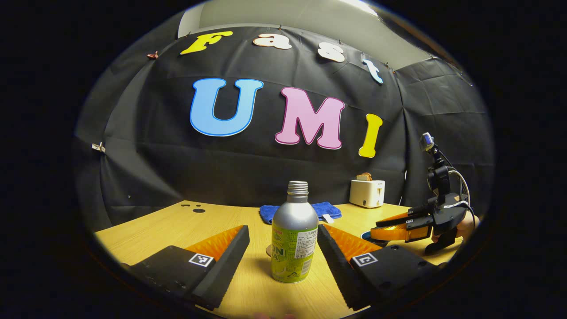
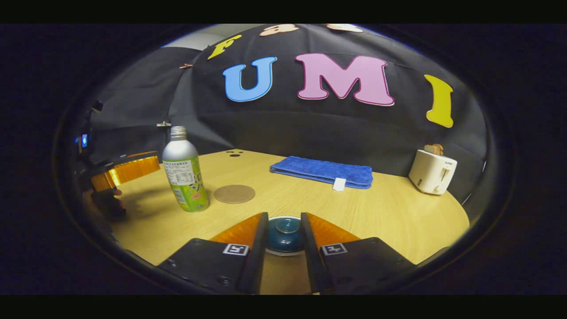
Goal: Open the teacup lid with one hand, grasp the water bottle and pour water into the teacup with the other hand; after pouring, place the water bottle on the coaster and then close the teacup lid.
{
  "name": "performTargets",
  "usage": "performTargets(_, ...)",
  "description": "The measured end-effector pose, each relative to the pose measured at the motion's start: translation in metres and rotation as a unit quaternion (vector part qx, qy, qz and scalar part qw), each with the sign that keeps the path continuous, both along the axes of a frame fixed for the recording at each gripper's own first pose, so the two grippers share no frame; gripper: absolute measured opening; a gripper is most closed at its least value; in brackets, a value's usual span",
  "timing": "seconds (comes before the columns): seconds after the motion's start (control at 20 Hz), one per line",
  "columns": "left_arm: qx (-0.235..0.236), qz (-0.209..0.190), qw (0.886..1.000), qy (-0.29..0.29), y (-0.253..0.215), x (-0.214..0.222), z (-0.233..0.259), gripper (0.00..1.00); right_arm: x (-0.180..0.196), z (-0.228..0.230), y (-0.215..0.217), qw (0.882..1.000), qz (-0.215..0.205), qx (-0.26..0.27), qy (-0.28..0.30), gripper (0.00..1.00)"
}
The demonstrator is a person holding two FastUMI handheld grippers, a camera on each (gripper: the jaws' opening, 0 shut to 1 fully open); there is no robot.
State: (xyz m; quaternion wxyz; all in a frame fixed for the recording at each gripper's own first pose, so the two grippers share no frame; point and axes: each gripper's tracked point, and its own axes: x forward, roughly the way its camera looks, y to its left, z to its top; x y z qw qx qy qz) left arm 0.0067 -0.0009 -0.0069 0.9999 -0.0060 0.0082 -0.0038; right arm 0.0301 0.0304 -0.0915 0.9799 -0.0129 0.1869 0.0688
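Left claw is spread wide around the capless water bottle, untouched, frame centre on the desk. Right claw flanks the teacup lid at lower centre; contact cannot be told. Coaster lies right of the bottle.

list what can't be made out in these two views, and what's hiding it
- Teacup, right gripper view: the right gripper fingers cover both sides, so whether they press the lid is unclear.
- Coaster, left gripper view: mostly hidden behind the water bottle.
- Bottle label text, both views: too small to read.
- Teacup in the left gripper view: covered by the right gripper's fingers.
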Motion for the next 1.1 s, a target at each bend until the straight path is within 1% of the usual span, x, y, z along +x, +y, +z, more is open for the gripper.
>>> performTargets(0.1,-0.003,-0.002,1.000,0.002,-0.001,0.000,-0.001,0.98,0.002,0.000,-0.002,1.000,-0.003,0.000,-0.001,0.41)
performTargets(0.15,-0.004,-0.003,1.000,0.003,-0.001,0.000,-0.001,0.98,0.001,-0.001,-0.003,1.000,-0.002,0.001,0.000,0.29)
performTargets(0.2,-0.003,-0.004,1.000,0.004,-0.001,0.001,-0.002,0.98,0.001,0.000,-0.002,1.000,-0.001,0.002,0.000,0.33)
performTargets(0.25,-0.003,-0.005,1.000,0.004,-0.002,0.001,-0.001,0.98,0.002,0.000,-0.003,1.000,0.000,0.004,-0.001,0.28)
performTargets(0.3,-0.003,-0.006,1.000,0.006,-0.002,0.000,-0.002,0.98,0.000,0.000,-0.003,1.000,0.000,0.005,0.000,0.31)
performTargets(0.35,-0.003,-0.007,1.000,0.007,-0.003,0.000,-0.002,0.98,0.000,0.001,-0.004,1.000,0.000,0.006,-0.001,0.26)
performTargets(0.4,-0.003,-0.009,1.000,0.009,-0.003,0.000,-0.004,0.98,0.000,0.002,-0.003,1.000,0.000,0.007,-0.002,0.30)
performTargets(0.45,-0.003,-0.011,1.000,0.011,-0.004,0.001,-0.004,0.98,-0.001,0.003,-0.003,1.000,0.000,0.010,-0.004,0.25)
performTargets(0.5,-0.003,-0.013,1.000,0.014,-0.005,0.002,-0.006,0.98,-0.001,0.005,-0.003,1.000,0.000,0.012,-0.007,0.30)
performTargets(0.65,0.002,-0.016,1.000,0.021,-0.009,0.004,-0.010,0.98,-0.001,0.013,-0.004,1.000,-0.001,0.017,-0.017,0.30)
performTargets(0.75,0.008,-0.016,1.000,0.026,-0.011,0.009,-0.014,0.98,-0.002,0.024,-0.007,0.999,-0.005,0.022,-0.033,0.30)
performTargets(0.8,0.009,-0.017,0.999,0.029,-0.013,0.011,-0.015,0.98,-0.001,0.032,-0.009,0.999,-0.007,0.025,-0.043,0.25)
performTargets(0.85,0.011,-0.018,0.999,0.033,-0.014,0.013,-0.018,0.98,-0.003,0.039,-0.012,0.998,-0.008,0.025,-0.052,0.30)
performTargets(0.95,0.015,-0.018,0.999,0.040,-0.016,0.017,-0.021,0.98,-0.007,0.053,-0.025,0.997,-0.017,0.019,-0.069,0.30)
performTargets(1.05,0.021,-0.016,0.998,0.050,-0.016,0.022,-0.028,0.96,-0.011,0.061,-0.040,0.996,-0.030,0.011,-0.079,0.33)
performTargets(1.1,0.024,-0.016,0.998,0.055,-0.017,0.026,-0.030,0.98,-0.013,0.064,-0.048,0.996,-0.036,0.009,-0.082,0.34)
